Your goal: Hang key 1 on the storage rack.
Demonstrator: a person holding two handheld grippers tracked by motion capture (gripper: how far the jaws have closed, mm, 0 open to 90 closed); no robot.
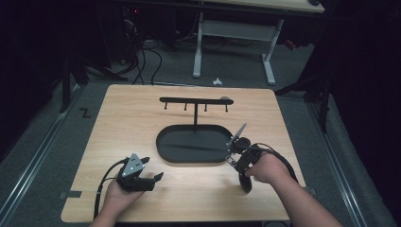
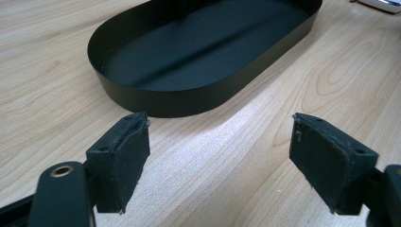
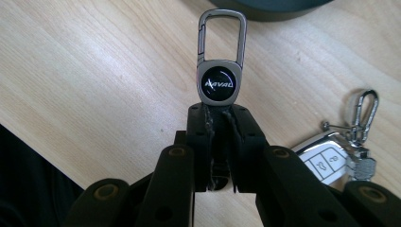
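Black jaws of the right gripper (image 3: 220, 118) rose from the bottom of the right gripper view, pinched shut on a keychain (image 3: 220, 71), whose grey carabiner clip and round black badge stood up above the jaw tips at the centre of the frame. Lower right in that view a car key fob (image 3: 326, 158) with its own small clip lay on the table (image 3: 94, 71), just beside the gripper; whether it was joined to the held piece could not be told. In the high view the right gripper (image 1: 235, 147) sat right of centre, at the rim of the oval black tray (image 1: 165, 151), with the hook rack (image 1: 195, 100) rising from the tray behind it.

Judging by its looks, the keychain was light, rigid metal, smooth and likely slippery, so the hold low on the badge, leaving the clip's loop free, seemed right for hooking it onto a peg. Any dangling part would probably swing.

Lower left in the high view, the left gripper (image 1: 152, 169) rested on the table; in its own view its jaws stood wide apart, holding nothing, facing the tray (image 2: 156, 101).
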